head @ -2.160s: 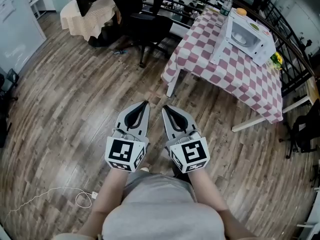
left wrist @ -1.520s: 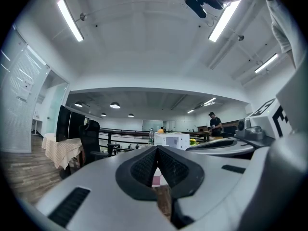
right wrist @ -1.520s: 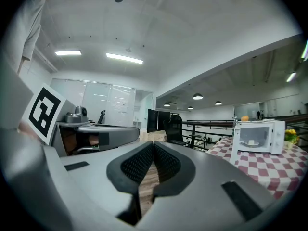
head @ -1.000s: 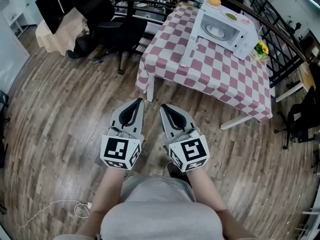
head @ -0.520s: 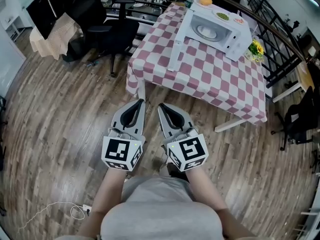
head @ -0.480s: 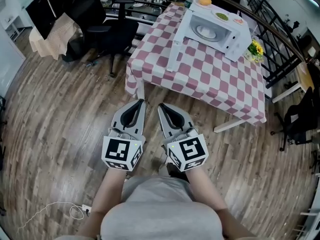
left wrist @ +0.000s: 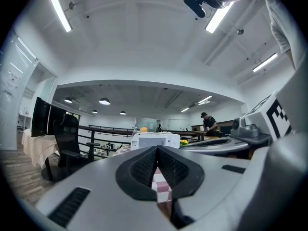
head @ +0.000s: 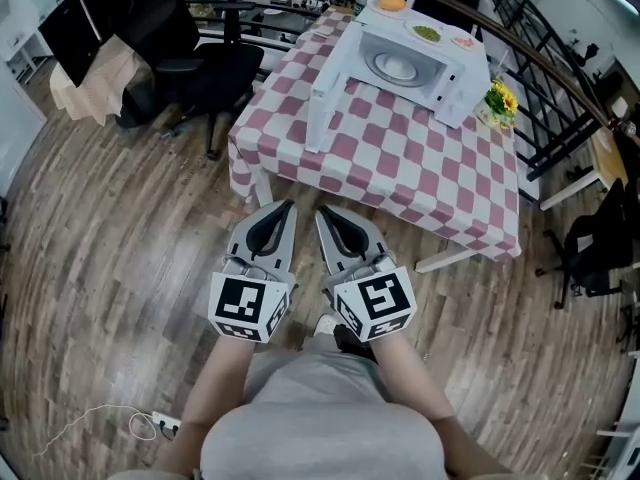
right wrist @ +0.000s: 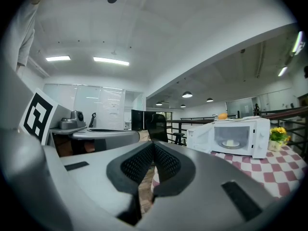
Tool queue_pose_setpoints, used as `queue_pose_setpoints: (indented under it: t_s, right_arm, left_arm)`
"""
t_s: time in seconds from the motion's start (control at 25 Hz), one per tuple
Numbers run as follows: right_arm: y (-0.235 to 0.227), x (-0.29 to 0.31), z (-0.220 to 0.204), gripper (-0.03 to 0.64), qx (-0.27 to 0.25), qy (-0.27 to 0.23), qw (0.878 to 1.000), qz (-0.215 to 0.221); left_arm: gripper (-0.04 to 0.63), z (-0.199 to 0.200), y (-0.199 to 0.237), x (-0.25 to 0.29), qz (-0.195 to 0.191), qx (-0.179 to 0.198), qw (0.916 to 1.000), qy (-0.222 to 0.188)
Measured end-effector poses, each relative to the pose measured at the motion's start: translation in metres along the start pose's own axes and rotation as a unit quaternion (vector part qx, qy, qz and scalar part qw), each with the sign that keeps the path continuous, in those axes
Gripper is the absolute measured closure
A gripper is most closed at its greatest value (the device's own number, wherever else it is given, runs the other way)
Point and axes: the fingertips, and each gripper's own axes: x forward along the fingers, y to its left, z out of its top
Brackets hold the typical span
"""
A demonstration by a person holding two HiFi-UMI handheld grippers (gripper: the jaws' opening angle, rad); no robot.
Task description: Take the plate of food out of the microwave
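Note:
A white microwave (head: 410, 58) stands on a red-and-white checked table (head: 400, 158), its door (head: 325, 88) swung open to the left. Inside sits a plate with pale food (head: 393, 66); the right gripper view also shows that plate (right wrist: 231, 143) inside the microwave (right wrist: 231, 136). My left gripper (head: 288, 208) and right gripper (head: 322, 213) are held side by side over the wooden floor, short of the table's near edge. Both are shut with nothing in them. The left gripper view shows the microwave (left wrist: 151, 139) far ahead.
A black office chair (head: 190, 63) stands left of the table. Yellow flowers (head: 497, 98) sit at the table's right end, and an orange (head: 392, 1) and small dishes rest on the microwave. A black railing (head: 560, 78) runs behind. A white cable (head: 90, 428) lies on the floor.
The table and microwave have come nearer and shifted left in the head view as the person walks toward them. Both grippers keep their pose, shut.

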Motion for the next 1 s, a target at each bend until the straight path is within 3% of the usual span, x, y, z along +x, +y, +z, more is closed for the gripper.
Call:
queue_pose_setpoints:
  t_s: [0.68,1.0]
  right_arm:
    - [-0.114,-0.035,-0.007,0.592,-0.008,0.005,1.0,-0.029]
    - [-0.161,-0.05,-0.009,0.592,0.0,0.001,0.998,-0.062]
  left_arm:
    - [0.592,0.0,-0.066,0.099,-0.025,-0.001,0.9997,-0.003]
    - [0.592,-0.001,-0.102,0.139,-0.064,0.011,0.9979,0.003]
